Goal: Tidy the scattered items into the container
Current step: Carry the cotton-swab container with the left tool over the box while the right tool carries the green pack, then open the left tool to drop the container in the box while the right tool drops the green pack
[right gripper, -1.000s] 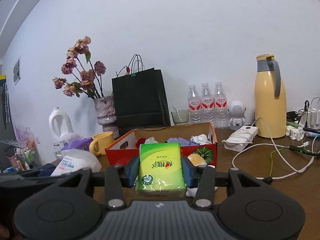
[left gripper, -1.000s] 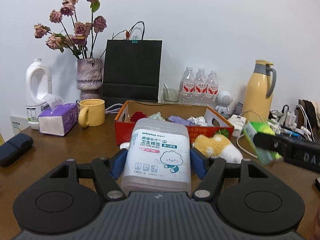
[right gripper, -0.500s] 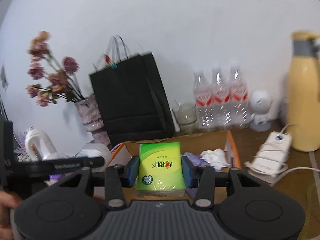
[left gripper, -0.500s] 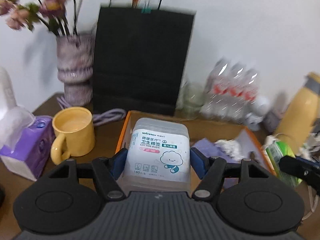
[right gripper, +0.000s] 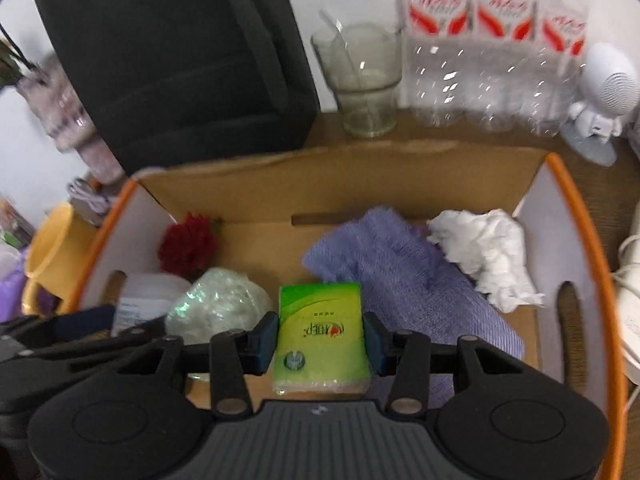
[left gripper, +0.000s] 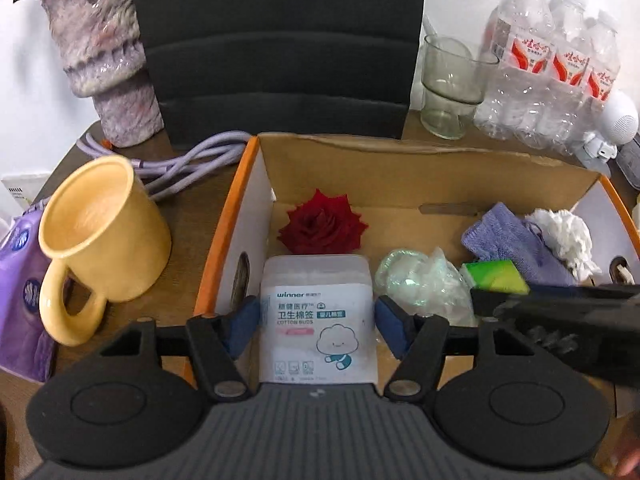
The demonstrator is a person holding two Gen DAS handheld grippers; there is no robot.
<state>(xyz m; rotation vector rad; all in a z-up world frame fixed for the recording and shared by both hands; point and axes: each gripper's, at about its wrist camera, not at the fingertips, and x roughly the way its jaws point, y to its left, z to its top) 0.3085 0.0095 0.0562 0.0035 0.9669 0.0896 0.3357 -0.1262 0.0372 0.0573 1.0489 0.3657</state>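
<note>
Vase top cropped; bottles blurred

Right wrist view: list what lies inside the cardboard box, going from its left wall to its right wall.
Dark red rose head → crumpled clear plastic wrap → green tissue pack held in the right tongs → lavender knitted cloth → crumpled white tissue.

You have bare floor at the middle of the cardboard box; a red rose, purple cloth and crumpled tissue crowd its sides.
</note>
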